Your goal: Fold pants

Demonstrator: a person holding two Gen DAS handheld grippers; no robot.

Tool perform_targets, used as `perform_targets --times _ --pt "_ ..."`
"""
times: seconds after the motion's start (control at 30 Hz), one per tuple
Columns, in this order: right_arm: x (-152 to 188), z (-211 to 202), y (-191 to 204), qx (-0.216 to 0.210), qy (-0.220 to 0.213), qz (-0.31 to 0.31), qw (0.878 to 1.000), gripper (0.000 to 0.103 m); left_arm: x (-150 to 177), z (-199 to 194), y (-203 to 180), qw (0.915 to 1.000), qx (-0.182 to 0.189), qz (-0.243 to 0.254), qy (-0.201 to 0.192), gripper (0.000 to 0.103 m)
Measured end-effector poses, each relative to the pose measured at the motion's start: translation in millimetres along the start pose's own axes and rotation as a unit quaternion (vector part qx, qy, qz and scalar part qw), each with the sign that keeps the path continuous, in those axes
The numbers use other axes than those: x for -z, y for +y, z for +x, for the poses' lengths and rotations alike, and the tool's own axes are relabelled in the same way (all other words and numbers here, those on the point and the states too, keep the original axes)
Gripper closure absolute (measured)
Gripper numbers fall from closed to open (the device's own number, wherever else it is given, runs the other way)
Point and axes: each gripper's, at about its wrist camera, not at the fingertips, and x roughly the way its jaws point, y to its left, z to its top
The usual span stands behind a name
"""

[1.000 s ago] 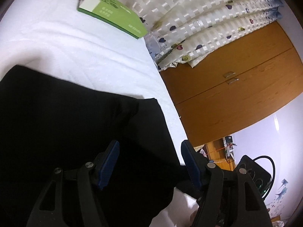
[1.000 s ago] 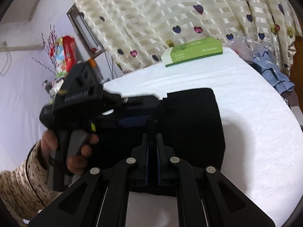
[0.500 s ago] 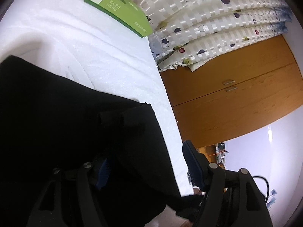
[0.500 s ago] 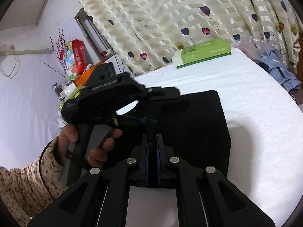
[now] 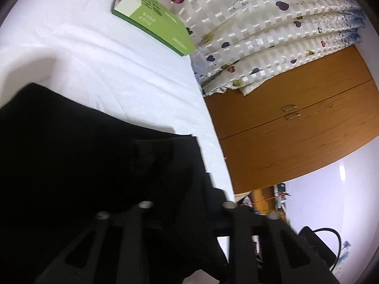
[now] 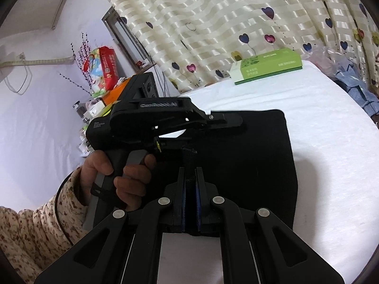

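On white bed (image 6: 319, 123): black pants (image 6: 248, 146) lying folded; right gripper (image 6: 190, 184) pinching a fabric edge tight; left gripper (image 6: 225, 120) hovering over cloth, fingers buried in dark fabric, state unclear.

Black pants (image 6: 248, 156) lie on a white bed (image 6: 319, 123). The box (image 6: 267, 66) is green and cream. Cream striped curtains (image 6: 225, 23) carry purple and pink hearts; the sleeve (image 6: 35, 227) is floral-speckled.

green box (image 6: 267, 66) at bed's (image 6: 331, 123) far edge
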Motion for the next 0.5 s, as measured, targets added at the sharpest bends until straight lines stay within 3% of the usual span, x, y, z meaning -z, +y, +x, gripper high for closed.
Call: perform_targets --times 0.17,0.5 --pt "0.0 4.2 9.7 -0.003 0.003 -0.008 1.000 0.097 -0.5 -10.3 5.3 0.9999 -0.009 0.001 -0.008 0.097" --pt "-0.1 22.2 39.5 -0.031 0.011 -0.030 0.999 0.097 -4.8 -55.6 8.4 0.9979 -0.029 0.030 -0.049 0.097"
